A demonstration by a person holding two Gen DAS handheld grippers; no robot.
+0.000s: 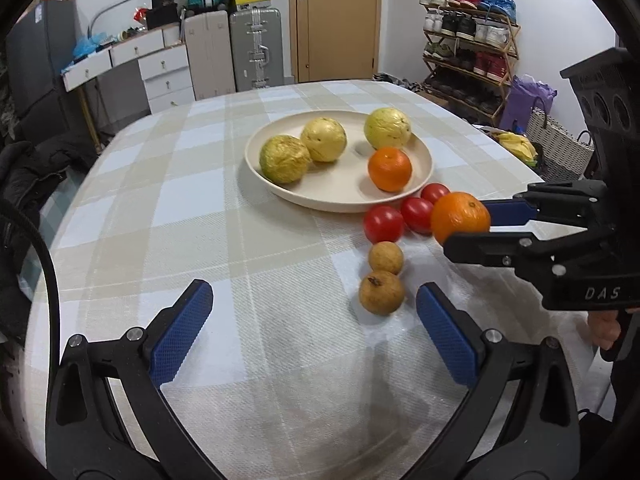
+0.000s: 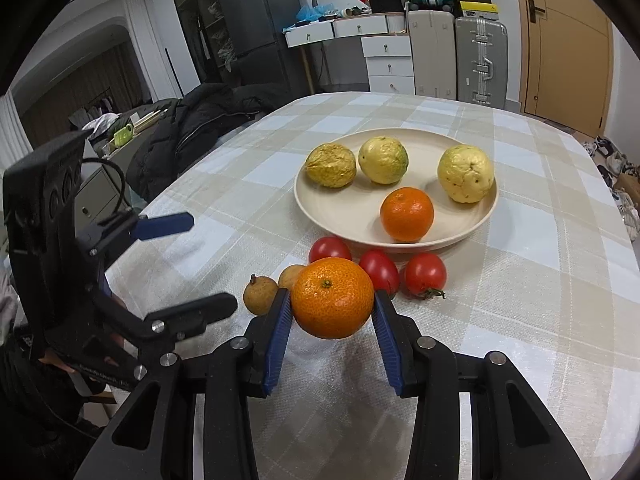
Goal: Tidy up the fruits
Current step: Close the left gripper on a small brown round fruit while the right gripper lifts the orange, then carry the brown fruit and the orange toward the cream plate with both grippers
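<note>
My right gripper [image 2: 331,300] is shut on an orange [image 2: 332,297], lifted a little off the cloth; the same orange [image 1: 460,217] shows between its fingers in the left wrist view. A cream plate [image 2: 320,212] holds three yellow-green fruits [image 2: 383,159] and another orange [image 2: 407,213]. Three red tomatoes [image 2: 425,274] lie in front of the plate. Two small brown fruits [image 1: 381,292] sit on the cloth nearby. My left gripper [image 1: 314,300] stands open over the cloth with nothing between its fingers, the nearer brown fruit just inside its right finger.
The oval table has a checked beige cloth [image 1: 160,216]. A dark jacket [image 2: 200,120] lies off the table's left side. Suitcases [image 1: 256,48], drawers and a shoe rack [image 1: 468,48] stand by the far wall, a woven basket [image 1: 560,148] to the right.
</note>
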